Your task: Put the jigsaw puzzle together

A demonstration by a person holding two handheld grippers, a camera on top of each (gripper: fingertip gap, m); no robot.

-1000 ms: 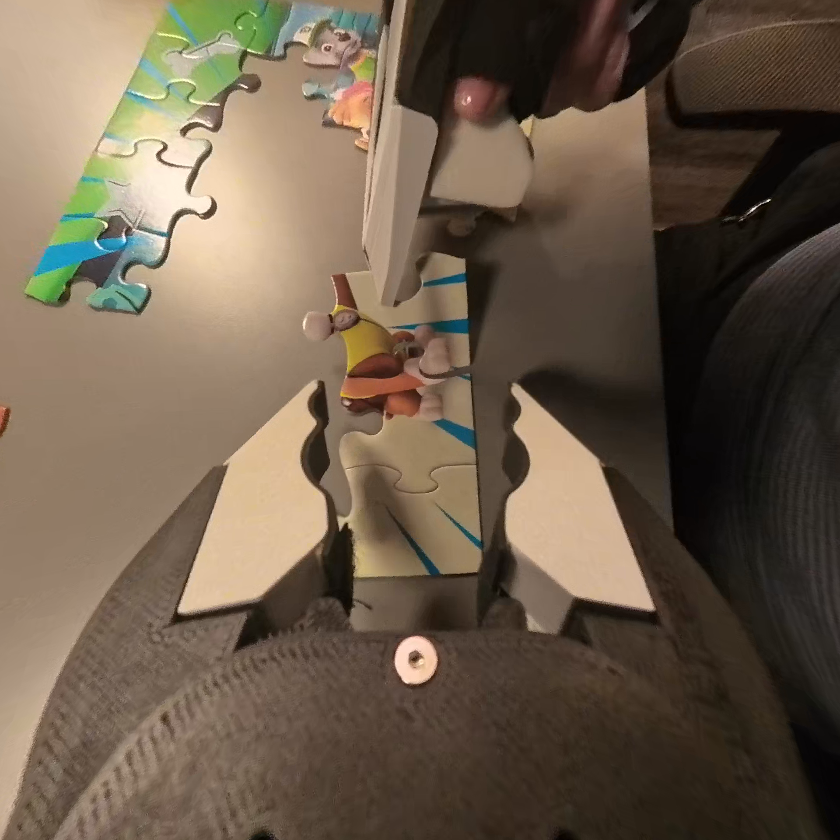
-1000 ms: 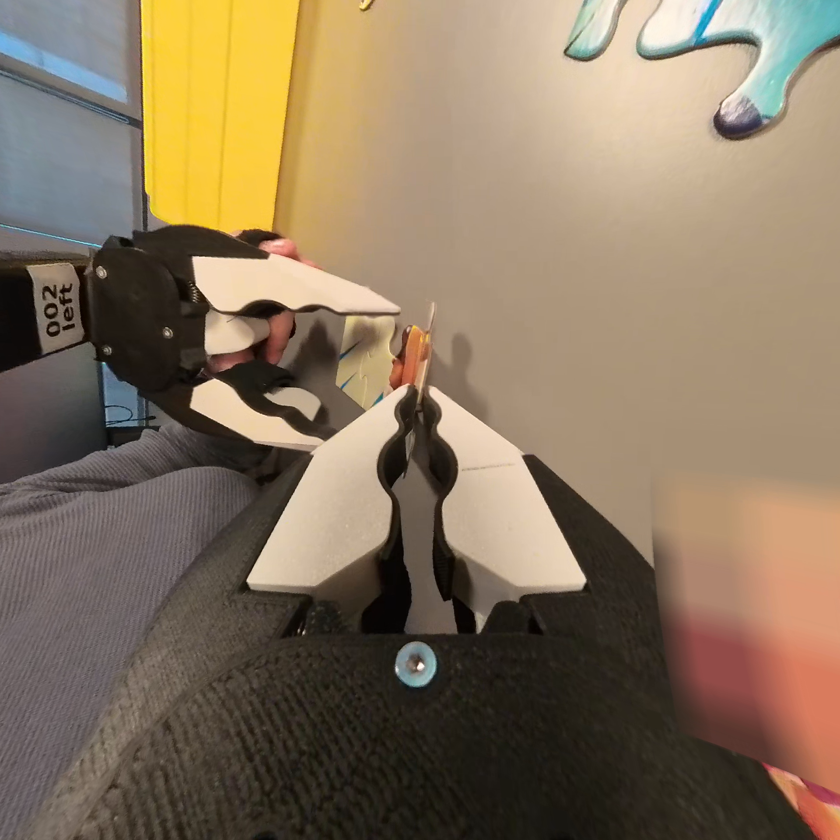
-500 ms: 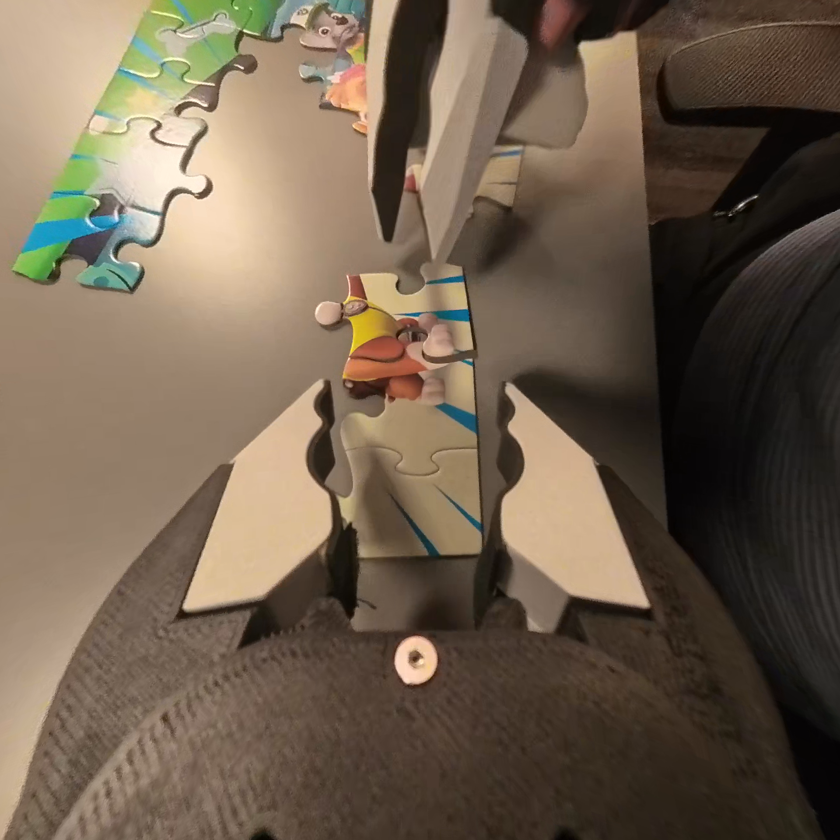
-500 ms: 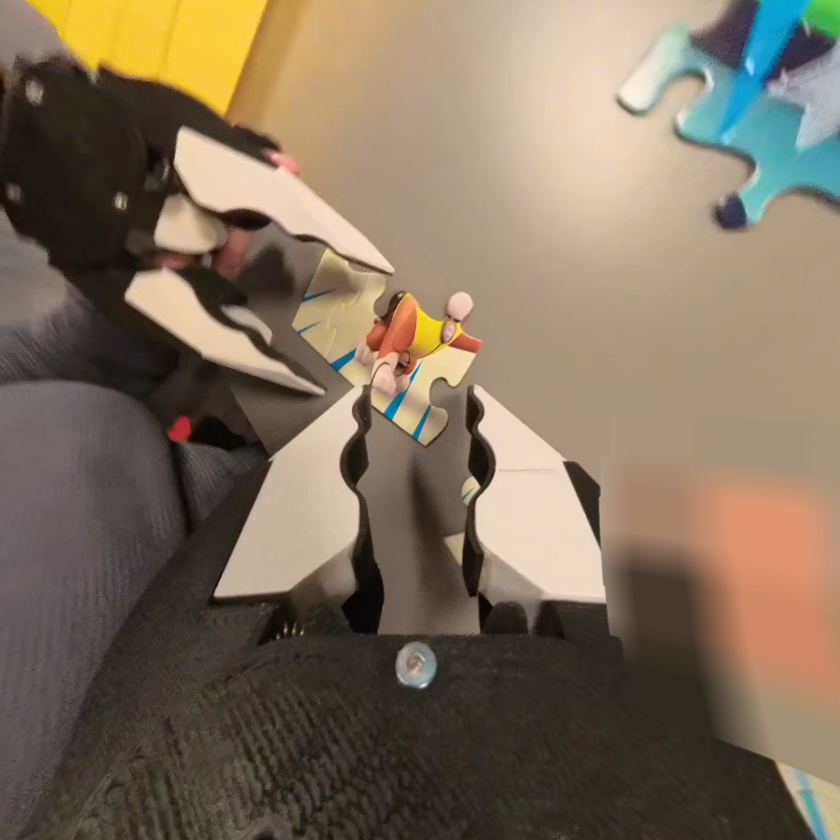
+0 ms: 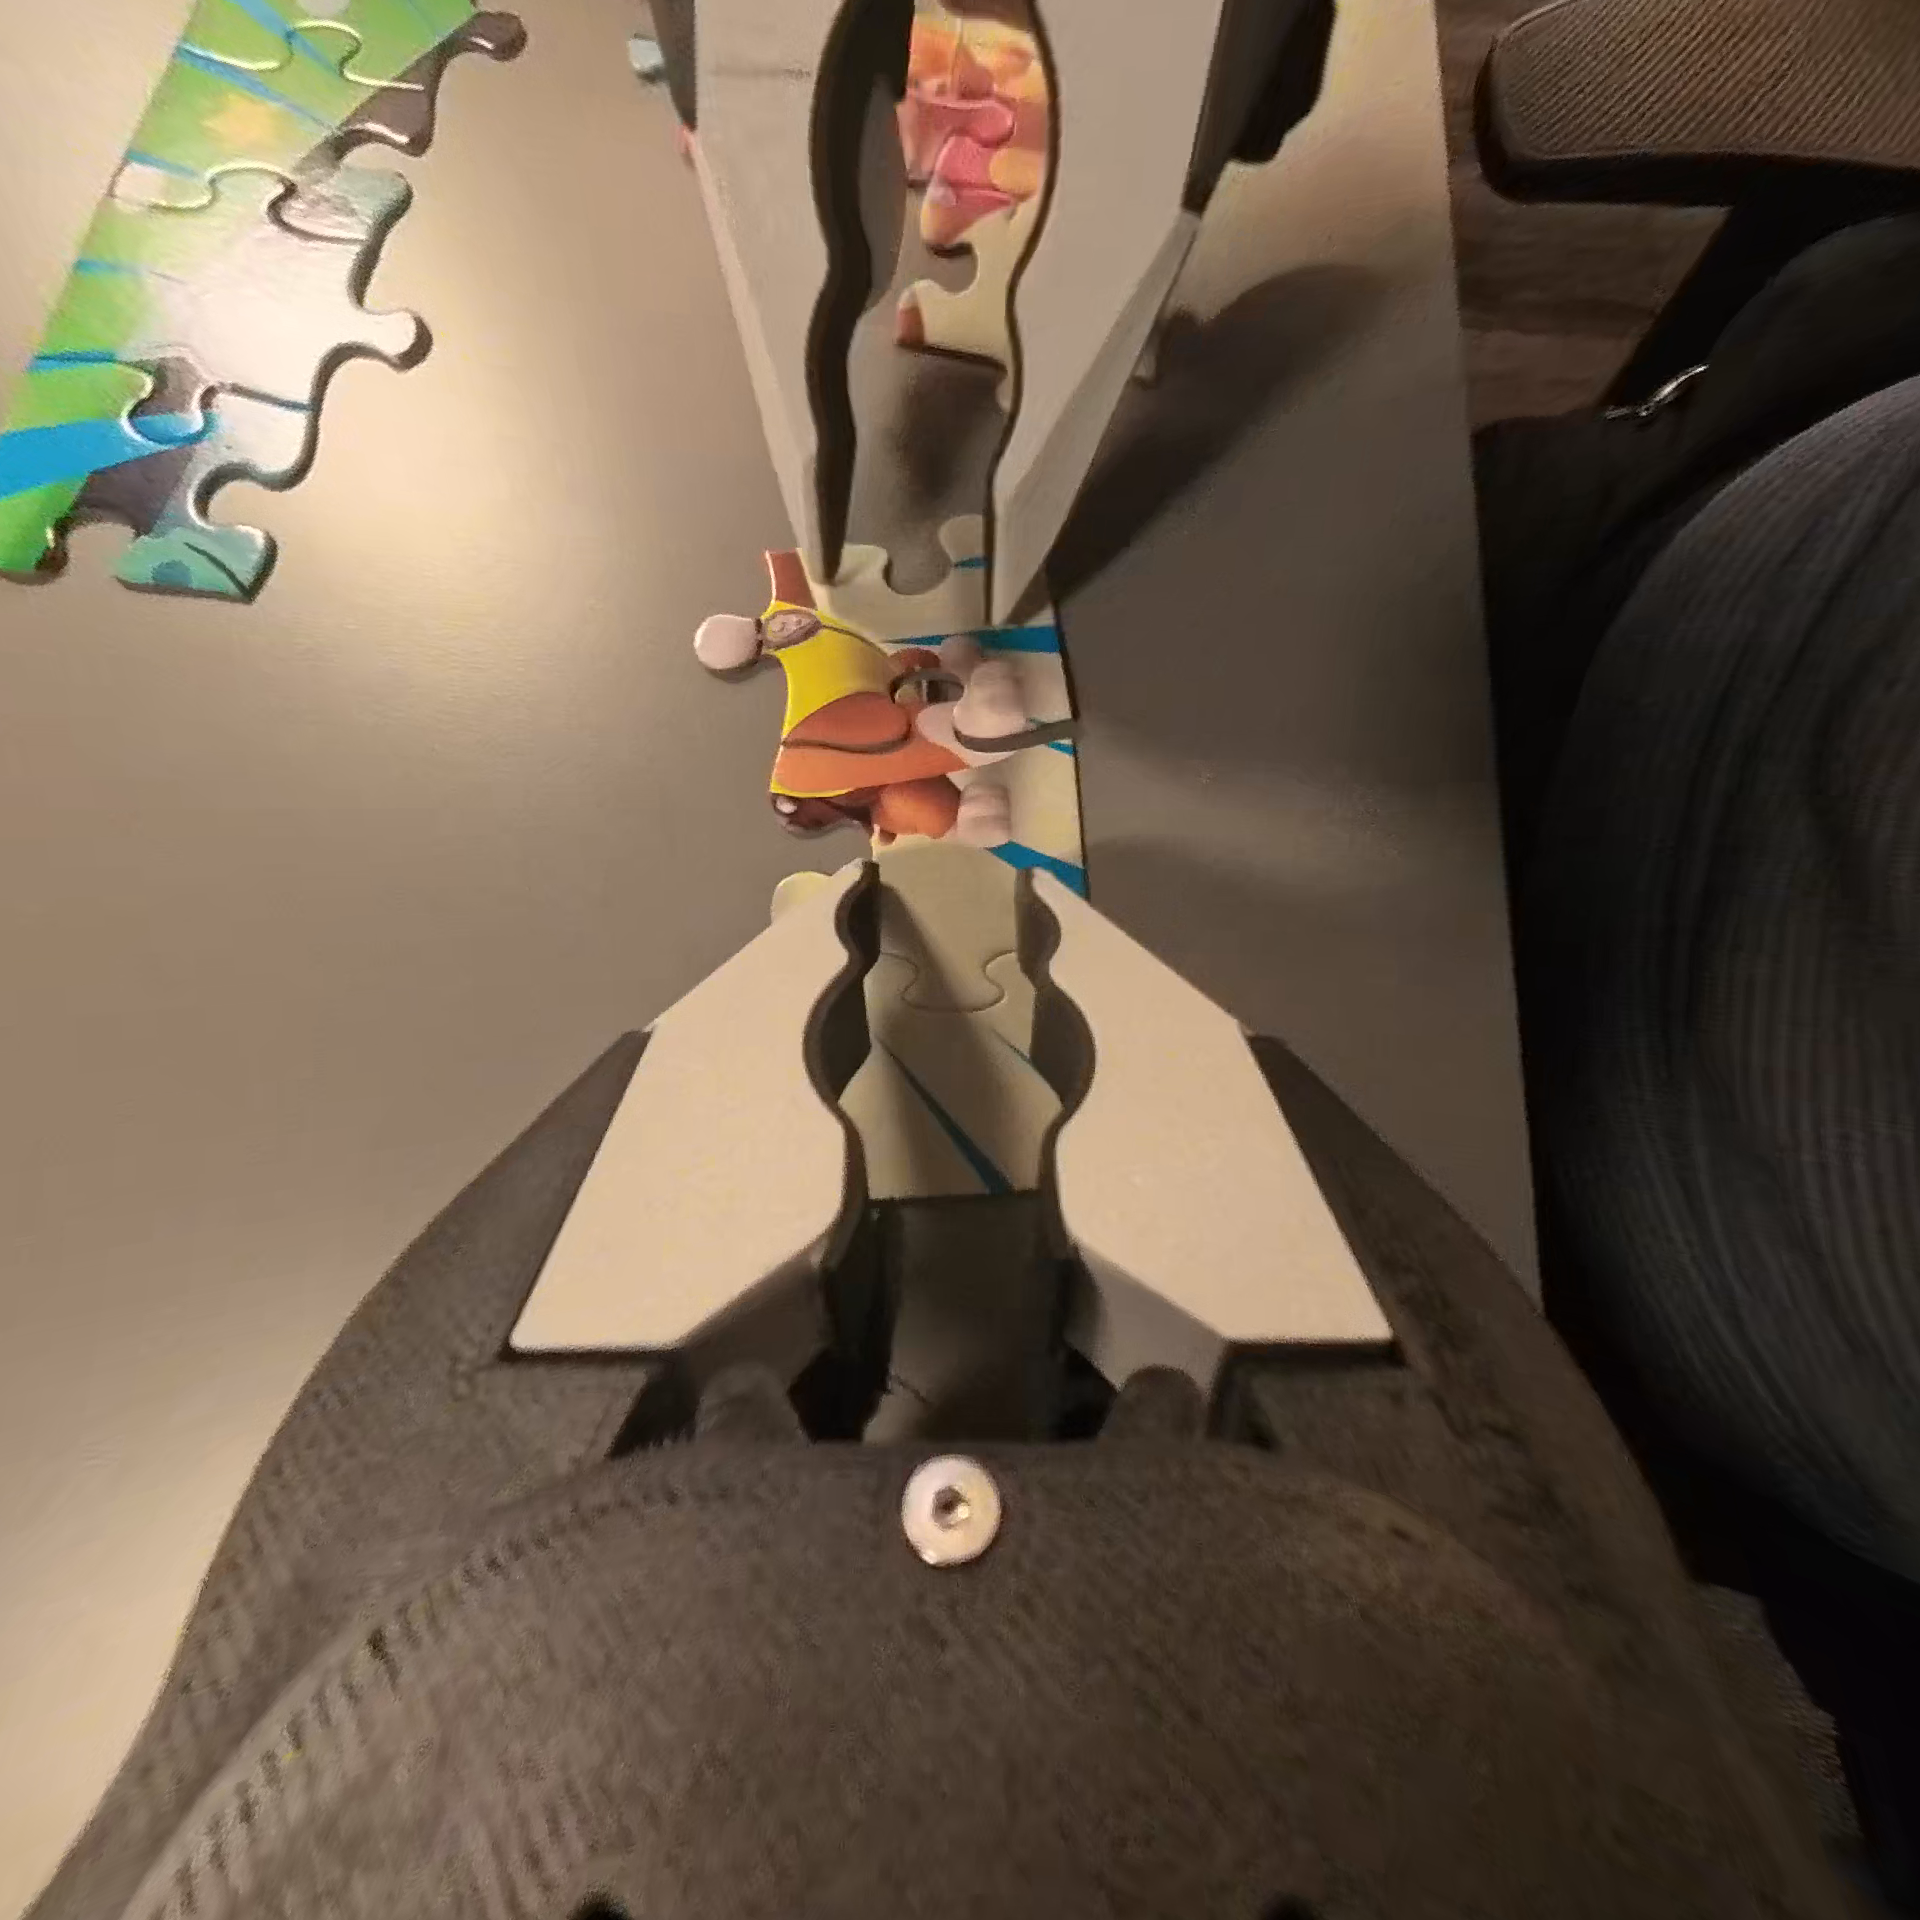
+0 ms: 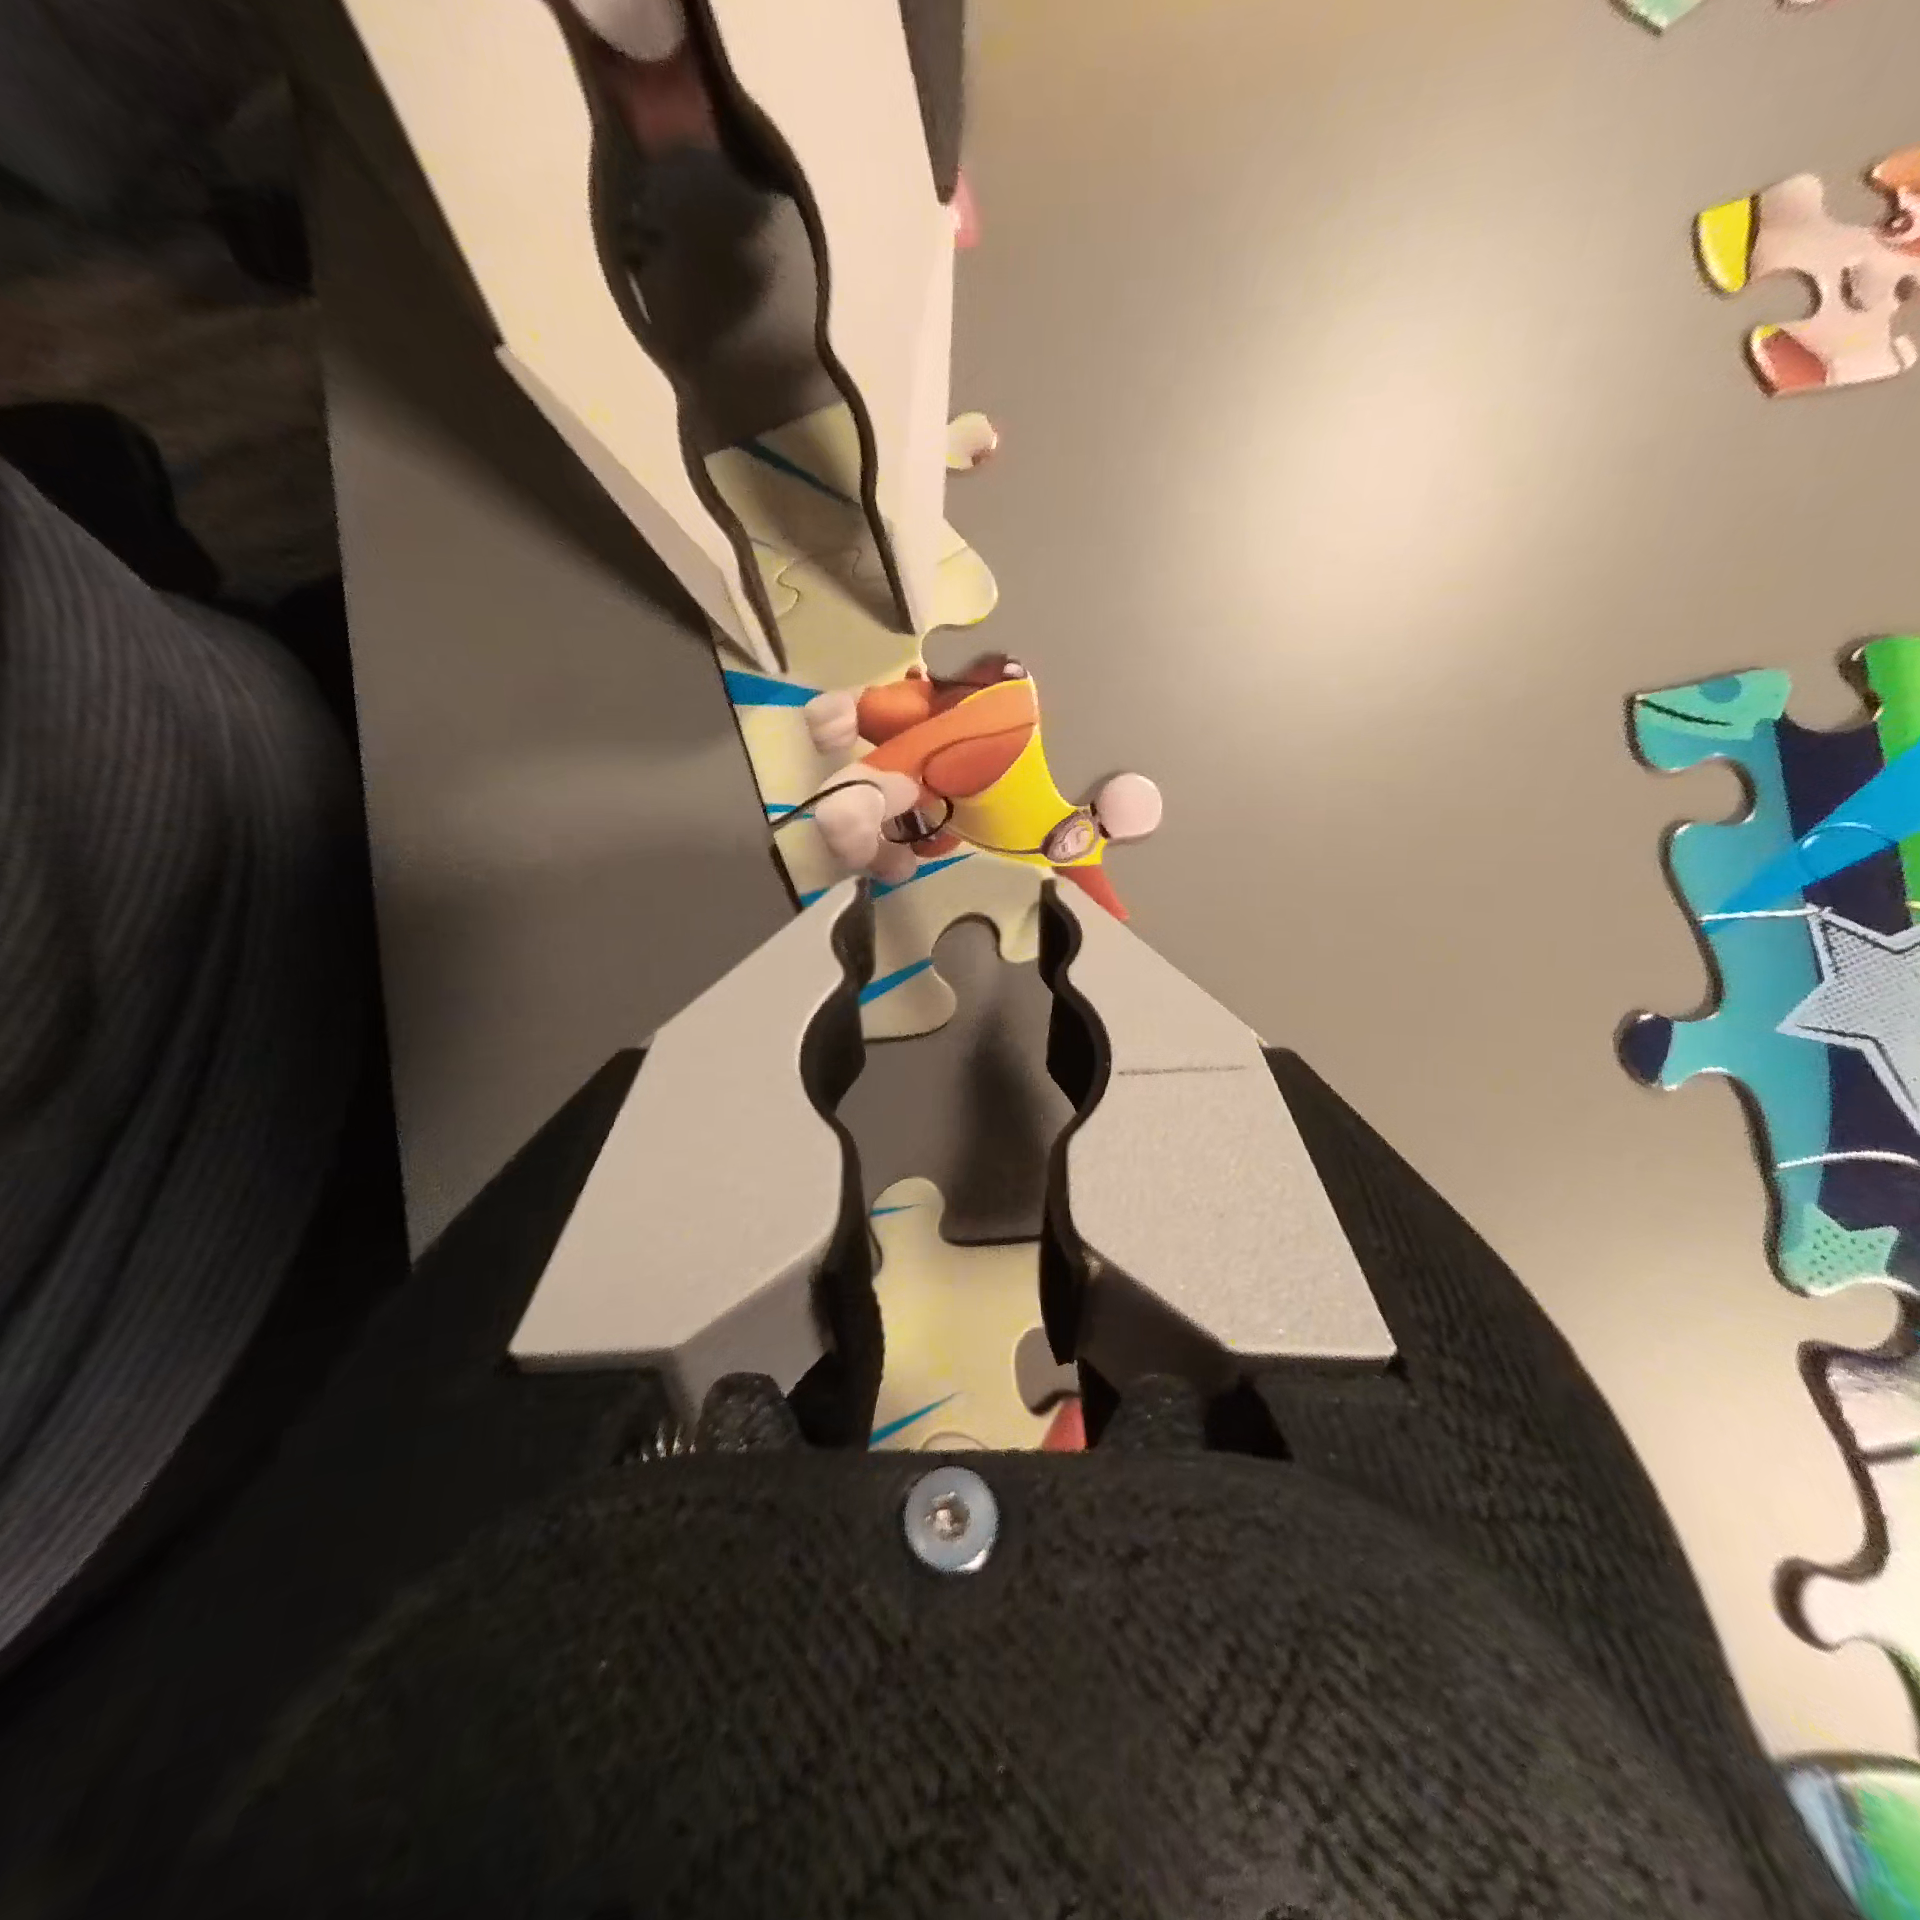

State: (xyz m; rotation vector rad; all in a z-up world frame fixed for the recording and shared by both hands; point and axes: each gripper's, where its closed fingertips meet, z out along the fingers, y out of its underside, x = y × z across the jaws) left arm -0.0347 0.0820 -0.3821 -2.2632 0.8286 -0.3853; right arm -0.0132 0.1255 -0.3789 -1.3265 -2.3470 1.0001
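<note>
Two grippers over one small cluster of joined puzzle pieces lying flat on grey table, near its right edge in left wrist view. Cluster pale yellow with blue streaks, printed cartoon dog in yellow and orange.

Left gripper: jaws part open, narrow gap, nothing between pads. Tips over near end of cluster; contact with the card cannot be told. Same gripper seen in right wrist view at far end of cluster, likewise parted.

Right gripper: jaws part open, similar gap, no pad pressing on anything. Tips over near end of cluster in own view, above a tab-and-notch edge. Seen from left wrist view pointing down at far end of cluster. Grippers face each other, cluster between them.

Further pale piece on table under right gripper's fingers, apart from cluster.

Farther out: long green and blue assembled strip, well left in left wrist view; teal and navy section and loose piece to right in right wrist view. Dark ribbed clothing beyond table edge.
</note>
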